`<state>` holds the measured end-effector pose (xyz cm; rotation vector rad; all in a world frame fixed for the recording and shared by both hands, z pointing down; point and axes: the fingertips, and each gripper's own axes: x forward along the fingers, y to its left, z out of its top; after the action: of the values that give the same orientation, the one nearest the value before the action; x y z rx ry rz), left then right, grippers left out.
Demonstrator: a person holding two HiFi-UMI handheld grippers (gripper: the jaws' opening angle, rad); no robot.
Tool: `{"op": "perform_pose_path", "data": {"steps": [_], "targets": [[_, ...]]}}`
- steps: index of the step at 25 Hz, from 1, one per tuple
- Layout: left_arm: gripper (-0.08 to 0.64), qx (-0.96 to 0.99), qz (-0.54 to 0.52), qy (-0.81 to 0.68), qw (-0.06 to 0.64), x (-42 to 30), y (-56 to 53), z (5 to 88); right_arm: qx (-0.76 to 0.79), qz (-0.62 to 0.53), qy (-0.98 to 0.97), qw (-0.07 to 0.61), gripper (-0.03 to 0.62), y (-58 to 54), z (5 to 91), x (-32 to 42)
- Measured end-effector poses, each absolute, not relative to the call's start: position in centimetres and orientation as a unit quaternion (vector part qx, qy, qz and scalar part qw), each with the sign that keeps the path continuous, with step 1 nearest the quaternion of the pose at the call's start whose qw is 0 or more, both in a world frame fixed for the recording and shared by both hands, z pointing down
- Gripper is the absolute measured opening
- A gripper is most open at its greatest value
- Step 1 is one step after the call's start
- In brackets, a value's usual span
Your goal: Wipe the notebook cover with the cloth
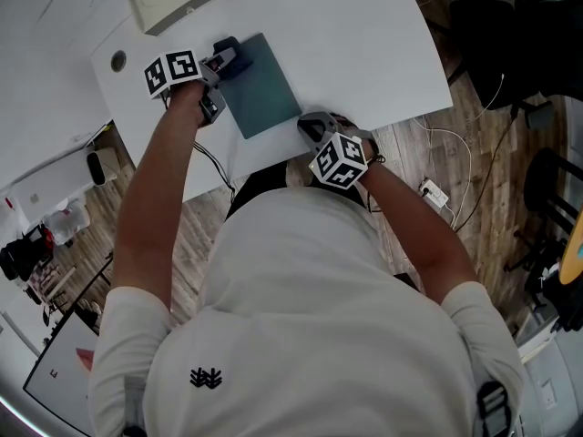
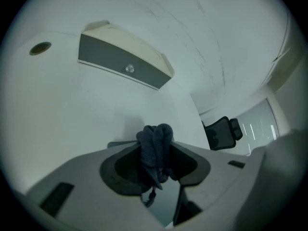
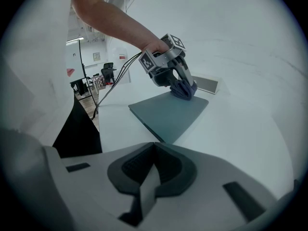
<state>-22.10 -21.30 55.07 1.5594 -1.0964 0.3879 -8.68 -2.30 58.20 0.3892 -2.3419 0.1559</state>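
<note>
Dark cloth [image 2: 154, 143] pinched in the left tool [image 2: 155, 165] on the notebook [image 1: 261, 85] — right tool [image 3: 153, 170] closed, empty.

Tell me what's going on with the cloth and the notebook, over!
Left gripper shut on cloth, cloth down on notebook's far corner. Right gripper shut, empty, by near corner. Nothing else on cover.
</note>
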Motion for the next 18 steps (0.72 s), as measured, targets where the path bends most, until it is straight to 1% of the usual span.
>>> {"op": "perform_pose_path", "data": {"steps": [18], "targets": [[0.166,0.633,0.221,-0.533,0.516,-30.7,-18.4,54.5,0.149,0.061,-0.915,0.37,0.006,-2.8,58.4,-8.6]]}}
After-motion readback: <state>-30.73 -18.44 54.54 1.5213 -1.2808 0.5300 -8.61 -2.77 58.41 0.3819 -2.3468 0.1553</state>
